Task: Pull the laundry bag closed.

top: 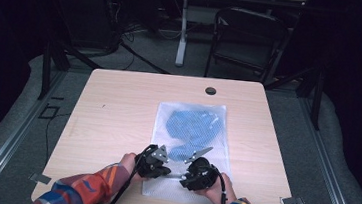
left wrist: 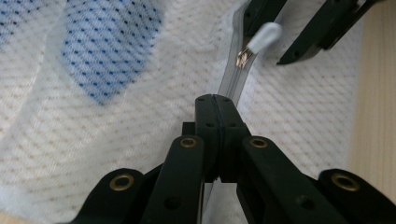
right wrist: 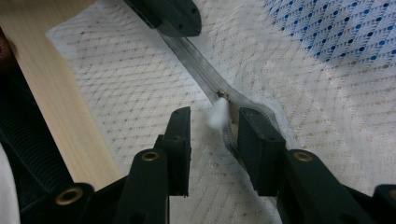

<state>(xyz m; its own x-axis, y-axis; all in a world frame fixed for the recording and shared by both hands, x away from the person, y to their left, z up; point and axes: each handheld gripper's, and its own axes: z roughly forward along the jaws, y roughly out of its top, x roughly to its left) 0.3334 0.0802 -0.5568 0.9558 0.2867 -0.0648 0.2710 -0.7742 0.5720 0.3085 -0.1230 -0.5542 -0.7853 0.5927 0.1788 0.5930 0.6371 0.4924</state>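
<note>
We see a white mesh laundry bag (top: 188,143) lying flat on the light wooden table (top: 113,110), a blue dotted garment (top: 192,125) showing through its netting toward the far half. The bag is a long rectangle, its long axis running from six o'clock to twelve o'clock in the high view, the near short end at six o'clock under our hands. A grey zipper (right wrist: 198,63) runs across that near end, roughly from nine to three o'clock, with a white pull tab (right wrist: 218,113) hanging from its metal slider. In the left gripper view, the left gripper (left wrist: 216,105) has its jaws pressed together on the zipper tape, pinching it, while the pull tab lies beyond at about one o'clock. In the right gripper view, the right gripper (right wrist: 212,126) has its jaws parted on either side of the pull tab, which sits blurred between them without either pad pressing it. The left gripper's tip appears there at eleven o'clock along the zipper.
</note>
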